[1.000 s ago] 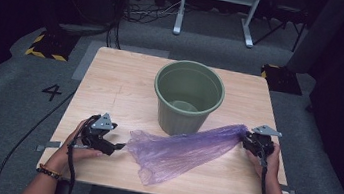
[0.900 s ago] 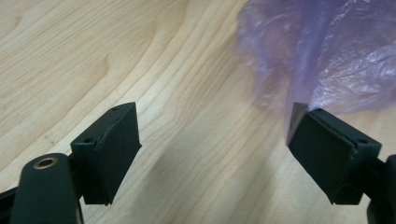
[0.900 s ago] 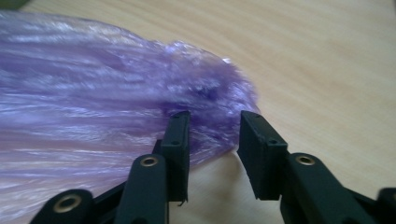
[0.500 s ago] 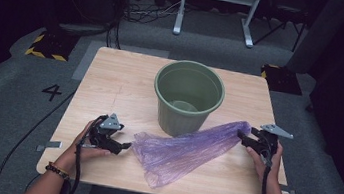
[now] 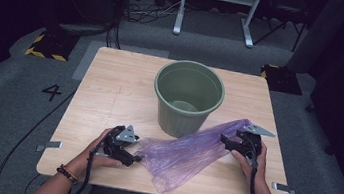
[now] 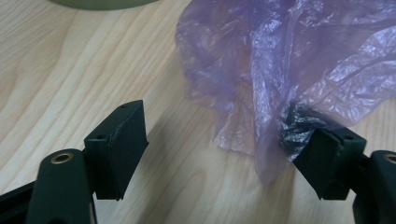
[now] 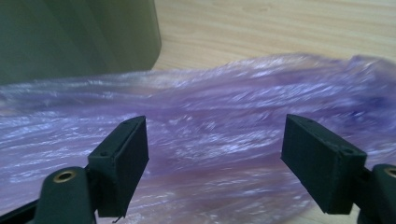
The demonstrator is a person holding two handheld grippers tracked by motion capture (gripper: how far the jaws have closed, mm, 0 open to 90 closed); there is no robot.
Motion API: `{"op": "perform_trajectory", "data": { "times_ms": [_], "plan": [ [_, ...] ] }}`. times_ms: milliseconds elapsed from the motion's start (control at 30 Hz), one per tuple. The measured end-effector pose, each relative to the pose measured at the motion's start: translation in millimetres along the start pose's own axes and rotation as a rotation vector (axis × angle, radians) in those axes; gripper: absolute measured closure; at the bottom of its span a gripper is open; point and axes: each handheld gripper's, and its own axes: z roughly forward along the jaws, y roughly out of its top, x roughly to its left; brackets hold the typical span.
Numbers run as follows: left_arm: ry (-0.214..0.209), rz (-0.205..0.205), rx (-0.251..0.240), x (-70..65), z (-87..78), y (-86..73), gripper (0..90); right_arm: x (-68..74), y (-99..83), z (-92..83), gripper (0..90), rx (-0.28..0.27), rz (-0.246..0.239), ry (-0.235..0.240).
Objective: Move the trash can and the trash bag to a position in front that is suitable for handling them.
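Note:
A crumpled purple plastic bag [image 5: 188,152] lies on the wooden table [image 5: 111,84] in front of a green bucket [image 5: 188,99]. My left gripper [image 5: 136,153] is at the bag's left end with its jaws wide apart; they have just been closing a little. In the left gripper view [image 6: 219,135] the bag's edge [image 6: 280,79] drapes over the right jaw, not pinched. My right gripper [image 5: 225,143] is at the bag's right end, and its jaws have just been opening. In the right gripper view [image 7: 215,144] the bag [image 7: 210,116] lies beyond the spread jaws.
The bucket stands upright at the table's middle, close behind the bag; its side [image 7: 74,37] is near in the right gripper view. Metal brackets [image 5: 283,188] stick out at the table's front corners. A desk frame [image 5: 217,7] and cables sit on the floor beyond.
The right gripper has opened and let go of the bag's right end, which now rests on the table. The left gripper has moved right, up to the bag's left end.

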Motion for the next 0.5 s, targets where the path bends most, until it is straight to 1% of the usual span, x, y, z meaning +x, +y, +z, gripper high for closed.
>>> {"op": "perform_trajectory", "data": {
  "times_ms": [33,67,133,167,200,233,267,333,367,433,467,500],
  "plan": [
    [0.0,0.0,0.0,0.0,0.0,0.0,22.8,0.0,0.0,0.0,22.6,0.0,0.0,0.0],
    [0.002,-0.007,-0.009,-1.9,2.0,0.7,22.8,1.3,0.0,3.0,22.0,0.011,-0.004,-0.015],
    [0.005,-0.009,-0.006,-4.3,4.4,2.3,19.4,3.1,-1.2,11.0,21.1,0.042,0.003,-0.029],
    [0.005,-0.008,-0.006,-5.0,5.6,3.1,18.2,4.0,-2.6,15.3,21.1,0.064,0.001,-0.043],
    [0.007,-0.012,-0.004,-5.8,6.3,3.9,16.3,4.8,-4.7,22.3,20.9,0.089,0.001,-0.072],
    [0.012,-0.019,-0.005,-7.0,7.6,4.8,16.3,4.8,-4.7,22.3,20.9,0.089,0.001,-0.072],
    [0.012,-0.016,0.001,-8.0,8.2,5.6,15.4,5.1,-4.3,23.4,21.3,0.09,-0.005,-0.084],
    [0.019,-0.013,0.002,-9.6,9.6,6.9,14.5,4.4,-3.1,24.5,22.0,0.092,0.002,-0.097],
    [0.018,-0.012,0.0,-10.1,10.0,7.1,14.2,4.8,-3.0,25.4,22.2,0.102,-0.031,-0.112],
    [0.015,-0.01,0.004,-9.3,9.1,6.5,14.2,2.9,-3.1,25.7,26.5,0.092,-0.041,-0.095],
    [0.015,-0.01,0.004,-9.3,9.1,6.5,14.2,2.9,-3.1,25.7,26.5,0.092,-0.041,-0.095],
    [0.011,-0.008,0.001,-8.3,8.1,5.3,14.2,1.7,-2.9,25.6,31.7,0.086,-0.053,-0.08]
  ]
}}
